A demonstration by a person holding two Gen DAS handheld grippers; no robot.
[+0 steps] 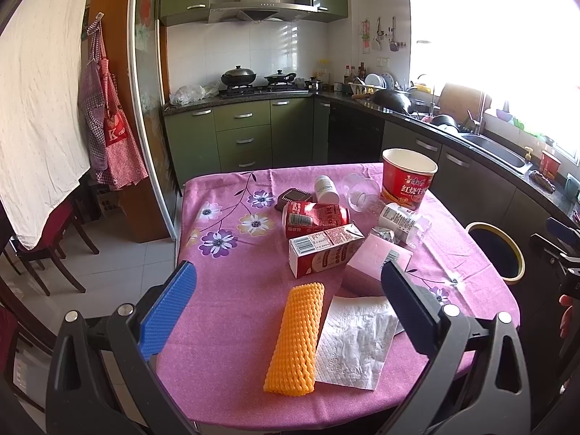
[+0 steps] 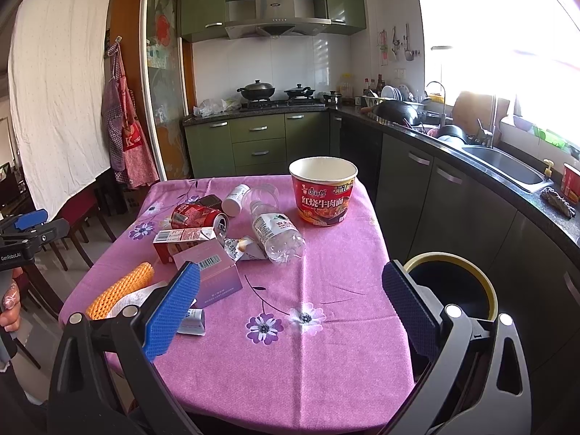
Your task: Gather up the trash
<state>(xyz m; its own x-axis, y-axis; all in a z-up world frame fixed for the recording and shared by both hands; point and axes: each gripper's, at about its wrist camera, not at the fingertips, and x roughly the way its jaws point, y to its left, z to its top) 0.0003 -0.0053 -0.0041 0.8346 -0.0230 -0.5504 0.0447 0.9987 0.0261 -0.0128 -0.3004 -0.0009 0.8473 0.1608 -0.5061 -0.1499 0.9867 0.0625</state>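
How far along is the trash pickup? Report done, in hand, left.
Done: nothing visibly; the bin's inside looks dark. In hand: nothing; left gripper and right gripper are open. Left: noodle cup, bottle, can, carton, box, foam net, tissue.

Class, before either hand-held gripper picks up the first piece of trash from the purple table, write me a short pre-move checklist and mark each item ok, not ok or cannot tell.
1. Left hand-held gripper open, holding nothing: ok.
2. Right hand-held gripper open, holding nothing: ok.
3. Trash bin beside the table, mouth uncovered: ok.
4. Orange foam net lies between the left fingers, nothing on top of it: ok.
5. Noodle cup upright: ok; empty: cannot tell.
6. Plastic bottle capped: cannot tell.
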